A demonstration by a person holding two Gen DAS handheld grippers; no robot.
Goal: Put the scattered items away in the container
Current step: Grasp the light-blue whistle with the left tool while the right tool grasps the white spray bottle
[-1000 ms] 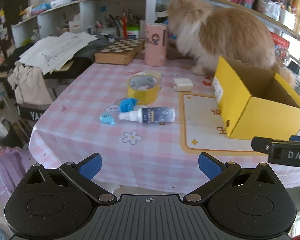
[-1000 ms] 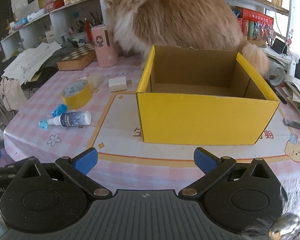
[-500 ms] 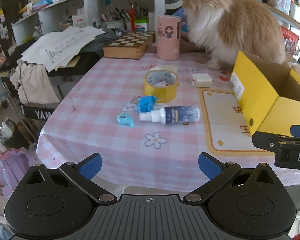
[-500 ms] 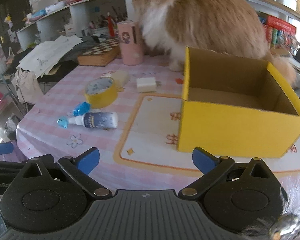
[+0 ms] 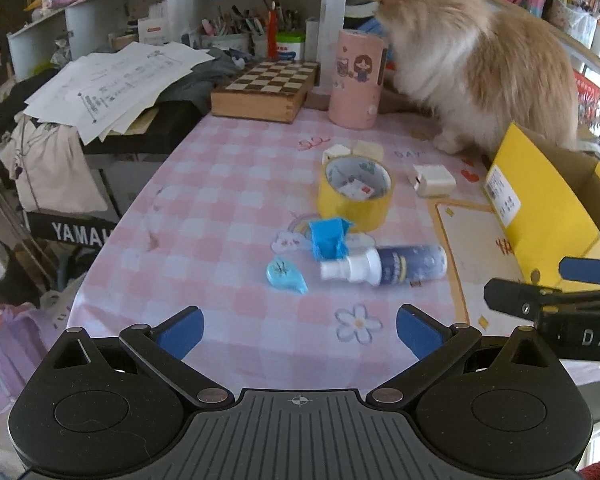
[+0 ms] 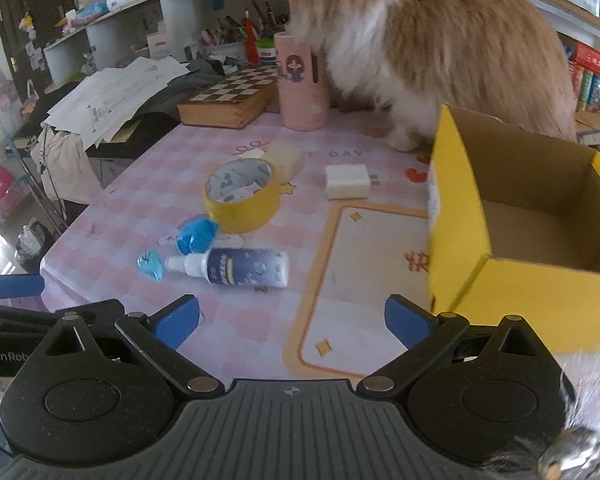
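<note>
fingers of the left gripper (image 5: pixel 298 330) and right gripper (image 6: pixel 292 322) are spread wide, nothing held, ready for a pick; the spray bottle (image 5: pixel 384 268) lies on the table (image 5: pixel 204 216) beside the empty yellow box (image 6: pixel 512 300).

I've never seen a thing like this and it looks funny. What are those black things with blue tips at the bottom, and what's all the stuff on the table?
Those are two grabbing tools, one in each of a person's hands. Each carries a camera looking out along its two blue-tipped fingers. One picture comes from the left gripper, the other from the right gripper. Both are open and hold nothing.

On the pink checked tablecloth lie a yellow tape roll, a spray bottle on its side, a white charger and two small blue pieces. The yellow box is where they should go; it looks empty. A fluffy cat stands behind it.
</note>
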